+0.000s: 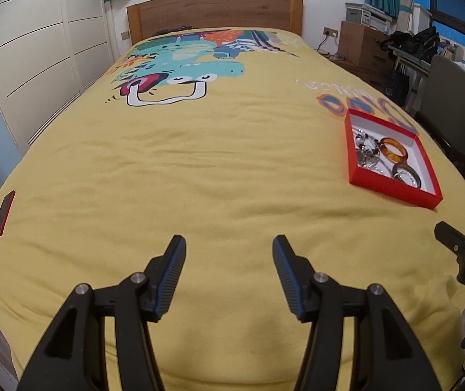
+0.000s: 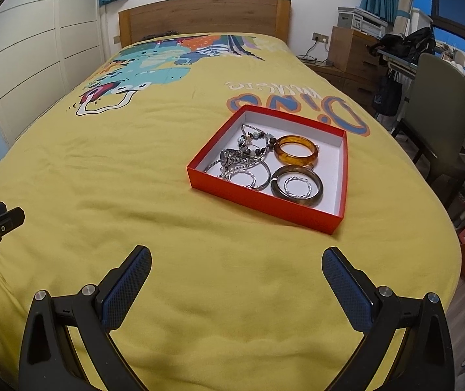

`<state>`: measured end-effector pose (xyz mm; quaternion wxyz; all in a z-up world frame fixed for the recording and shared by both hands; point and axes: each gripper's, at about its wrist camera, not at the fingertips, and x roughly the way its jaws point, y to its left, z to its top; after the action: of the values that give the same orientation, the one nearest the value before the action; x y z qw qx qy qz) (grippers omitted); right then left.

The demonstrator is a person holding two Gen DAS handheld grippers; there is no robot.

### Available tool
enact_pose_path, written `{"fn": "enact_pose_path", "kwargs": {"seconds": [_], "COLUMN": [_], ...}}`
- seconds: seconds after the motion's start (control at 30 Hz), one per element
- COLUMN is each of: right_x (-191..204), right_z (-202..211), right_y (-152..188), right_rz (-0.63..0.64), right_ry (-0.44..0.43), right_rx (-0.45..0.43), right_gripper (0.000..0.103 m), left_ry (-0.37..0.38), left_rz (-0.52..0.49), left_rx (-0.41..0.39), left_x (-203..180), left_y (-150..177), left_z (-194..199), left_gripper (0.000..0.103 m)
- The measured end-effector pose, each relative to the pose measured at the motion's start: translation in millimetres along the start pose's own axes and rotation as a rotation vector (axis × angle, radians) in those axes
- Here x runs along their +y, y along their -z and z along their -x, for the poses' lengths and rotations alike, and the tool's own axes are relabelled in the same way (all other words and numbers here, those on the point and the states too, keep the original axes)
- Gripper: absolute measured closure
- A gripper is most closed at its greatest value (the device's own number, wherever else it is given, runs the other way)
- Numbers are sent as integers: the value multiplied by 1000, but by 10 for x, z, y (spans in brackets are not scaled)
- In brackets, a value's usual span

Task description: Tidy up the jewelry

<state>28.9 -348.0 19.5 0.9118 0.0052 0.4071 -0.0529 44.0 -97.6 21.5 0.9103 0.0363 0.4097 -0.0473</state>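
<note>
A shallow red box (image 2: 258, 197) with a white inside lies on the yellow bedspread; it also shows in the left wrist view (image 1: 392, 189) at the right. In it lie an amber bangle (image 2: 296, 154), a dark grey bangle (image 2: 297, 186) with a small silver ring inside, silver bracelets (image 2: 248, 176) and a beaded necklace (image 2: 255, 140). My right gripper (image 2: 237, 260) is open and empty, above the bedspread in front of the box. My left gripper (image 1: 229, 247) is open and empty, well left of the box.
The yellow bedspread (image 2: 167, 228) covers the whole bed, with a wooden headboard (image 2: 203, 16) at the far end. A red flat case (image 1: 2, 213) lies at the bed's left edge. A chair (image 2: 437, 130) and a desk stand right of the bed.
</note>
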Motion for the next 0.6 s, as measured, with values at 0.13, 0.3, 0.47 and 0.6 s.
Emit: {"fn": "enact_pose_path", "kwargs": {"seconds": [0.13, 0.3, 0.47, 0.6], "right_x": [-39, -69, -82, -80], "right_z": [-50, -117, -140, -141], "right_y": [-7, -6, -23, -30], "right_rz": [-6, -12, -19, -14], "right_ry": [-6, -12, -15, -20], "right_rx": [4, 12, 8, 6], "right_gripper": [1, 1, 1, 1], "left_ry": [-9, -16, -24, -27], "left_rz": [-8, -18, -17, -13], "left_rx": [11, 16, 20, 27], "left_x": [-41, -58, -56, -65], "left_y": [19, 23, 20, 15], "left_z": [-42, -61, -71, -83], "left_gripper": [43, 43, 43, 43]}}
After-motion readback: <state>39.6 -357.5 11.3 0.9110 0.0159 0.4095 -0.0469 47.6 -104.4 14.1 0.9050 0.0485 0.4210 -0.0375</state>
